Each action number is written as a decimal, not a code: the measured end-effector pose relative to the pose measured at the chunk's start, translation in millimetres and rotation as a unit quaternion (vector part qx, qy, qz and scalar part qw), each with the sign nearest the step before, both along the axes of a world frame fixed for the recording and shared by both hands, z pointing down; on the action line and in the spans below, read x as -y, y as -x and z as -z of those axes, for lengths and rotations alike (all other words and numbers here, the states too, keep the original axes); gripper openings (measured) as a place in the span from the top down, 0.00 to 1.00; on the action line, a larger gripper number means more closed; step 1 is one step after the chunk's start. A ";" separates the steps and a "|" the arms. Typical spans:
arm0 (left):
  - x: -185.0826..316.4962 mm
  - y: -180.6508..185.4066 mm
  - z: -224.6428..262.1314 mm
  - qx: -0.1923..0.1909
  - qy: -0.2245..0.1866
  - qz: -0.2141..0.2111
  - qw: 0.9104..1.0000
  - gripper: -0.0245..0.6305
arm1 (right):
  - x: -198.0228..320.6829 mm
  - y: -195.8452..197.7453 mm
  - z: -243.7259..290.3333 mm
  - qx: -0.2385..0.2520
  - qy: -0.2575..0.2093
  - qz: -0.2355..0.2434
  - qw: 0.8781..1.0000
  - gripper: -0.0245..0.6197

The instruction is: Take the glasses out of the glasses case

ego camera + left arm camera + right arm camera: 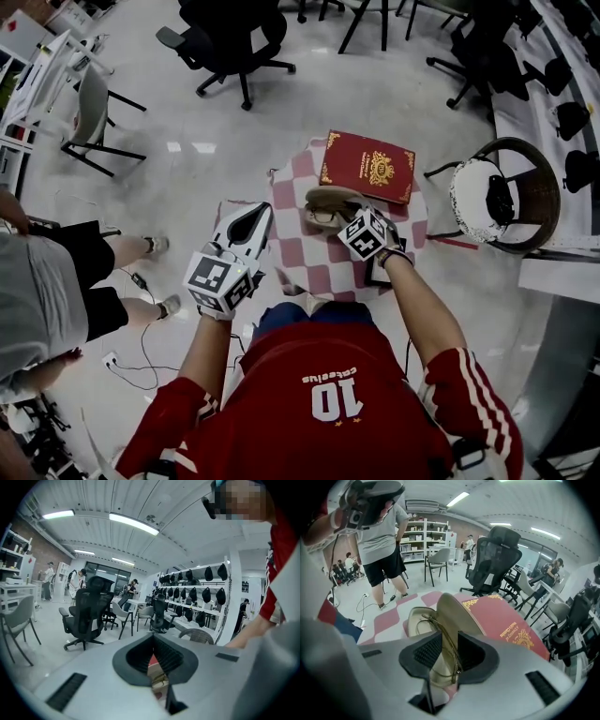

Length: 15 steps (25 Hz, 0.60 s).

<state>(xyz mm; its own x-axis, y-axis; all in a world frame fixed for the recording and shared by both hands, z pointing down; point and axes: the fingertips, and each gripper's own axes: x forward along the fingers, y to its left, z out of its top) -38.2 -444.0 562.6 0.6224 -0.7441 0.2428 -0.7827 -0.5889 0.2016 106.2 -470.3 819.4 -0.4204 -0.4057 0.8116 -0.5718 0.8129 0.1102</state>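
A beige glasses case [330, 200] lies open on the checkered table [291, 258], in front of a red book [367, 167]. Thin gold-rimmed glasses [440, 641] sit in the case [457, 613]. My right gripper [339, 221] reaches into the case from the right. Its jaws stand a little apart on either side of the glasses' frame, and the wire rests against the right pad [469, 651]. My left gripper [251, 221] hovers over the table's left edge, away from the case. Its jaws are together with nothing between them [153, 660].
A wicker chair [511, 192] with a white cushion stands right of the table. Black office chairs [230, 42] fill the floor behind. A person in a grey shirt and black shorts [56, 281] stands at the left, with cables on the floor nearby.
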 end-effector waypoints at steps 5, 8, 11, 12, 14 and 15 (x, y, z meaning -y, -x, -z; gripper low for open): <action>3.7 4.4 -6.2 0.003 0.000 0.007 1.000 0.95 | 1.5 1.1 -20.2 -0.021 0.018 0.022 0.999 0.81; 6.3 7.5 -7.0 -0.003 0.006 0.014 1.000 0.95 | 3.2 1.8 -27.2 -0.042 0.013 0.039 0.998 0.81; 8.6 8.5 -6.6 -0.003 0.007 0.018 1.000 0.95 | 7.4 3.8 -29.2 -0.055 0.005 0.052 0.997 0.81; 8.9 8.4 -7.3 -0.002 0.008 0.019 1.000 0.95 | 8.2 4.6 -30.6 -0.059 0.004 0.057 0.997 0.81; 8.3 8.5 -9.5 0.000 0.010 0.020 1.000 0.95 | 7.2 5.4 -35.5 -0.069 0.006 0.068 0.995 0.81; 7.7 8.7 -10.4 0.001 0.012 0.021 1.000 0.95 | 6.2 5.4 -38.1 -0.072 0.009 0.072 0.995 0.81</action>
